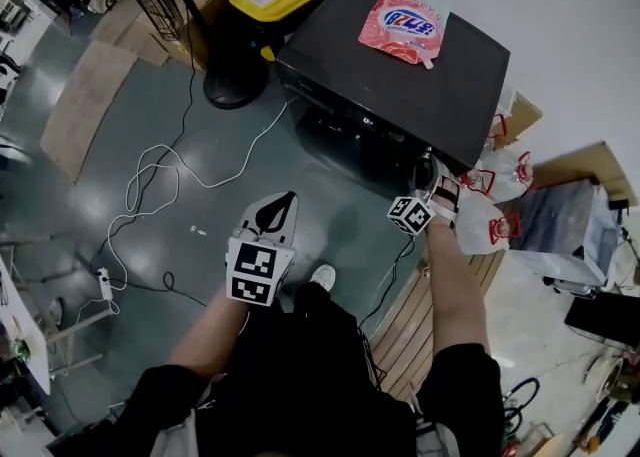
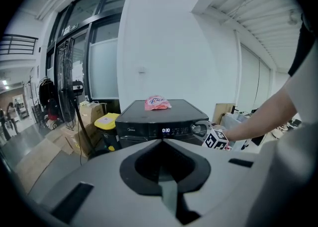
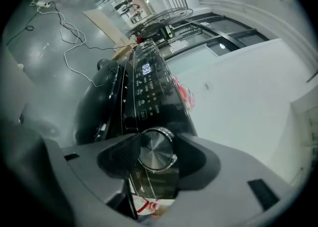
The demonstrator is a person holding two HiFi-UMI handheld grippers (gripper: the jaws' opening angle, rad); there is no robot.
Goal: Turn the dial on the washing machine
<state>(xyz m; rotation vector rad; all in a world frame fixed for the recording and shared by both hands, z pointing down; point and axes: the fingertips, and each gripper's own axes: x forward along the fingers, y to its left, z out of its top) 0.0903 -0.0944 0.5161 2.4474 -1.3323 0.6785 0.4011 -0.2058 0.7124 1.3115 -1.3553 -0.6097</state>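
Between right gripper [image 3: 158, 152] jaws, silver dial [image 3: 155, 147] clamped, on washing machine [image 3: 149, 89] front panel

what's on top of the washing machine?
One pink pouch lies flat toward the back of the washing machine lid; the rest looks bare. The lid under the pouch is hidden.

Straight ahead of my left claw [image 2: 162, 144], beyond its tips, the lit display [image 2: 165, 130] on the washing machine [image 2: 184, 109] reads 0:30. Left of it on the same panel is a pale brand mark [image 2: 130, 130], too small to read. The pink pouch [image 2: 157, 103] on the lid carries blue lettering I cannot make out.
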